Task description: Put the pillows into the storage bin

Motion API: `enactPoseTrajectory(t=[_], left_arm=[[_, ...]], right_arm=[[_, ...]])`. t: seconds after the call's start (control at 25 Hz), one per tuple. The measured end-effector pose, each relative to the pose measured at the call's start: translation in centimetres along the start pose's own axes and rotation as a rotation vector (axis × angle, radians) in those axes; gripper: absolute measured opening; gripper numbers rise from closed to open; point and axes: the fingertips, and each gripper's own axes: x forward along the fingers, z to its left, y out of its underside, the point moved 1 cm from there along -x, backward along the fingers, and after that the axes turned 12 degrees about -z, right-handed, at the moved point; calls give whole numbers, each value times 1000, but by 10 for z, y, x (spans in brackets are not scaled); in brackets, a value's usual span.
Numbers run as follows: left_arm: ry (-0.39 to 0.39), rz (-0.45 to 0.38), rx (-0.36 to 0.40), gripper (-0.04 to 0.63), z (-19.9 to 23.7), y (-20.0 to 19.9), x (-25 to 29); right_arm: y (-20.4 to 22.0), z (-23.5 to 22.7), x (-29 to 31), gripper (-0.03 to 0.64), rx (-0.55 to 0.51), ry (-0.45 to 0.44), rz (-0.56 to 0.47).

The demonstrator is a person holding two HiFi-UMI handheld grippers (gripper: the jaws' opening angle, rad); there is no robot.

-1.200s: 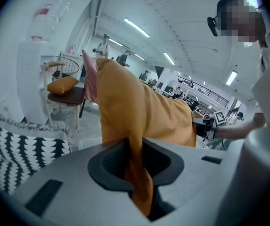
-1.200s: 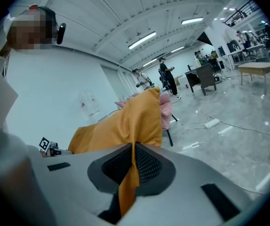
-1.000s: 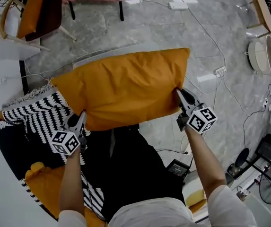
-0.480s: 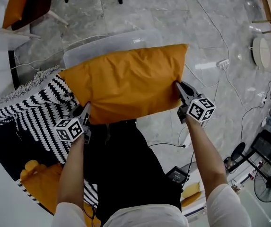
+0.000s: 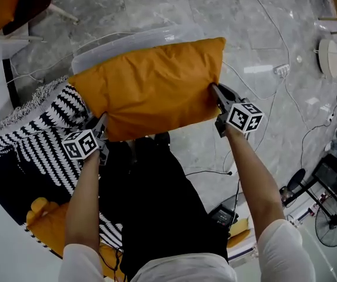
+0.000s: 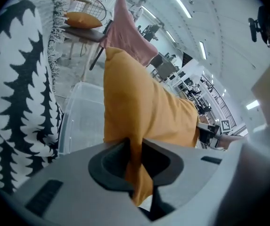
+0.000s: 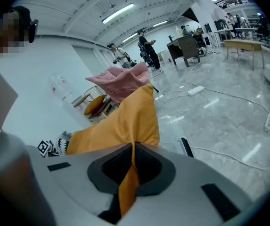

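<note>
An orange pillow (image 5: 150, 90) hangs stretched between my two grippers, over the clear plastic storage bin (image 5: 121, 42) on the floor. My left gripper (image 5: 100, 127) is shut on the pillow's near left corner (image 6: 134, 173). My right gripper (image 5: 214, 93) is shut on its right edge (image 7: 127, 182). The pillow (image 6: 144, 102) covers most of the bin (image 6: 80, 117); only the bin's far rim and left wall show. In the right gripper view the pillow (image 7: 120, 121) rises away from the jaws.
A black-and-white patterned pillow (image 5: 33, 140) lies at the left beside the bin, with another orange pillow (image 5: 44, 228) near the bottom left. A chair with an orange cushion (image 5: 15, 7) stands top left. Cables and a power strip (image 5: 281, 70) lie on the marble floor at the right.
Both grippers have come down with the orange pillow, which now sits lower over the storage bin. The grip on both sides is unchanged.
</note>
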Motion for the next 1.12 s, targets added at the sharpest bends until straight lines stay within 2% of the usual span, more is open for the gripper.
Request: enactPoseTrajectory(t=[0.24, 0.4, 0.44, 0.48, 0.52, 0.56, 0.6, 0.64, 0.68, 0.84, 0.96, 1.12], left_arm=[[-51, 17, 9, 69, 18, -7, 15], [-112, 15, -1, 87, 32, -11, 22], [-135, 3, 7, 118, 37, -14, 24], [-157, -20, 14, 176, 41, -18, 25], [-176, -51, 18, 275, 44, -22, 26], [-189, -85, 23, 314, 45, -27, 26], [-194, -115, 34, 314, 43, -30, 25], [-187, -138, 52, 314, 37, -32, 24], [-168, -153, 73, 314, 30, -33, 23], [-66, -190, 159, 314, -5, -27, 13], [-31, -235, 185, 314, -22, -21, -6], [-24, -295, 192, 314, -40, -28, -36]], right_arm=[[0, -4, 33, 37, 7, 33, -6], [6, -12, 52, 37, 26, 73, 11], [12, -18, 56, 39, 28, 105, 25], [17, -25, 58, 43, 24, 150, 41], [22, -32, 59, 70, 13, 196, 55], [25, -37, 58, 83, -3, 233, 61], [27, -39, 56, 121, -22, 251, 59], [27, -36, 54, 169, -45, 248, 52], [27, -30, 52, 190, -74, 227, 44], [26, 3, 36, 192, -205, 112, 8], [18, 22, 14, 192, -212, 93, -53], [-2, 51, -12, 192, -189, 74, -142]])
